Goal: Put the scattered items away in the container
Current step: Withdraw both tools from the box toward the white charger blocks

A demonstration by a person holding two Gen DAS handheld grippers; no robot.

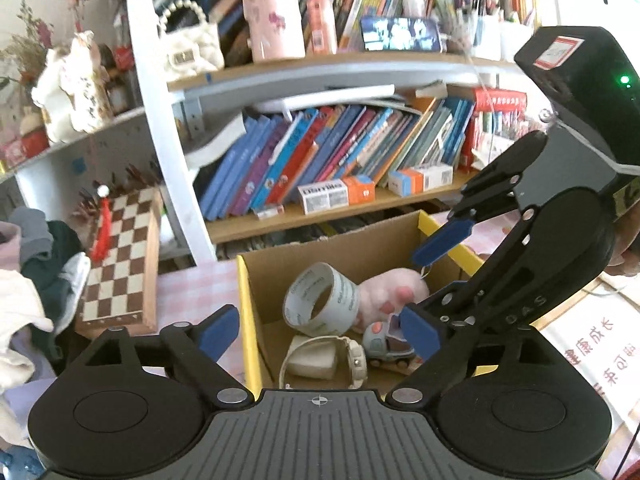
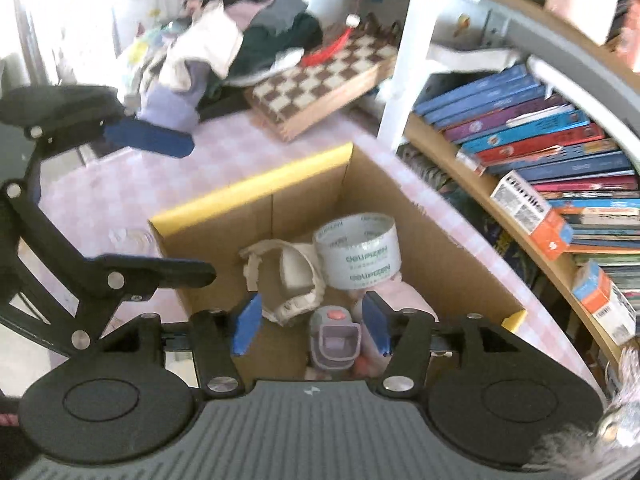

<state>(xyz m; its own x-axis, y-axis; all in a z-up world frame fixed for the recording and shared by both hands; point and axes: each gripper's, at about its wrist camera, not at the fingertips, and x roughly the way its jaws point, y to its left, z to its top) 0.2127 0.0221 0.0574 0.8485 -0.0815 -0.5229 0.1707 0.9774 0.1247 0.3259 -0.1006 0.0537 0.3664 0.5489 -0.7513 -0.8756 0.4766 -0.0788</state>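
Observation:
An open cardboard box [image 1: 276, 268] with yellow-edged flaps sits on the pink checked table; it also shows in the right wrist view [image 2: 256, 200]. Inside lie a tape roll [image 1: 320, 304] [image 2: 358, 250], a cream watch [image 1: 352, 356] [image 2: 292, 280], a pink plush paw [image 1: 394, 292] and a small toy truck [image 1: 386, 346] [image 2: 334, 340]. My left gripper [image 1: 316, 338] is open and empty, straddling the box's near left wall. My right gripper [image 2: 312, 328] is open above the box, the toy truck lying below between its fingers; it also shows in the left wrist view [image 1: 432, 284].
A bookshelf full of books [image 1: 340, 148] [image 2: 540, 152] stands right behind the box. A chessboard [image 1: 120, 264] [image 2: 320, 80] and a heap of clothes [image 2: 224, 44] lie to the left. A printed sheet [image 1: 592, 360] lies at right.

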